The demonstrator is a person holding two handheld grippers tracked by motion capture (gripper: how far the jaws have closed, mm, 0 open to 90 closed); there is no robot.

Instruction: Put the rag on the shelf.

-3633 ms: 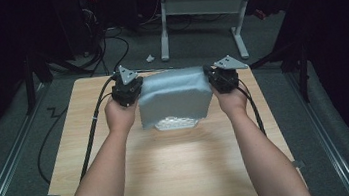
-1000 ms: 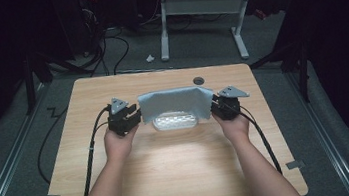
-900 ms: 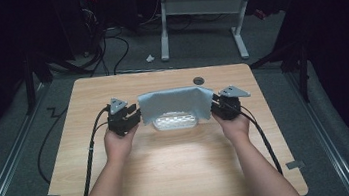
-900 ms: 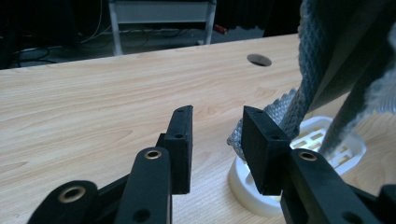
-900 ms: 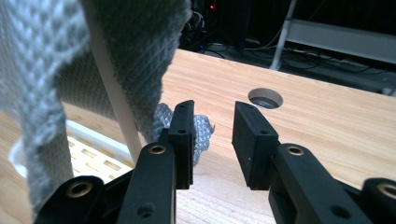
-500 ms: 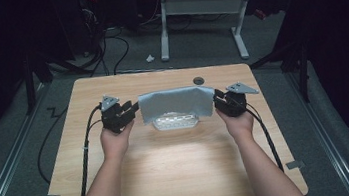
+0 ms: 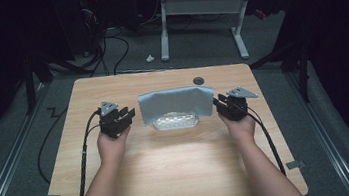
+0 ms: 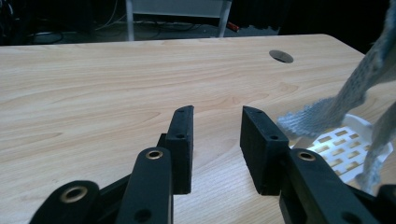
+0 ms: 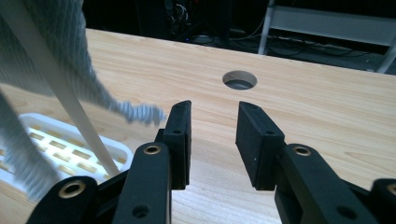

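A grey cloth [image 7: 175, 103] hangs draped over a white slotted rack [image 7: 176, 124] at the middle of the wooden table [image 7: 172, 179]. My left gripper [image 7: 128, 116] stands open just left of the cloth, apart from it, with nothing between its fingers. In the left gripper view [image 8: 217, 112] the cloth's edge [image 8: 327, 112] and the rack [image 8: 345, 144] lie off to the right. My right gripper [image 7: 216, 106] is open at the cloth's right end; its jaws have just been opening and hold nothing. In the right gripper view [image 9: 215, 108] the cloth [image 9: 56, 46] hangs to the left above the rack [image 9: 60, 144].
A round cable hole [image 7: 198, 80] sits in the table behind the cloth. Black cables [image 7: 85, 149] trail from both grippers over the table. Beyond the table stand a white desk frame [image 7: 197, 9] and floor cables.
Earlier both grippers held the cloth spread in the air, then lowered it onto the rack. Since then they have let go and drawn a little outward, left and right.
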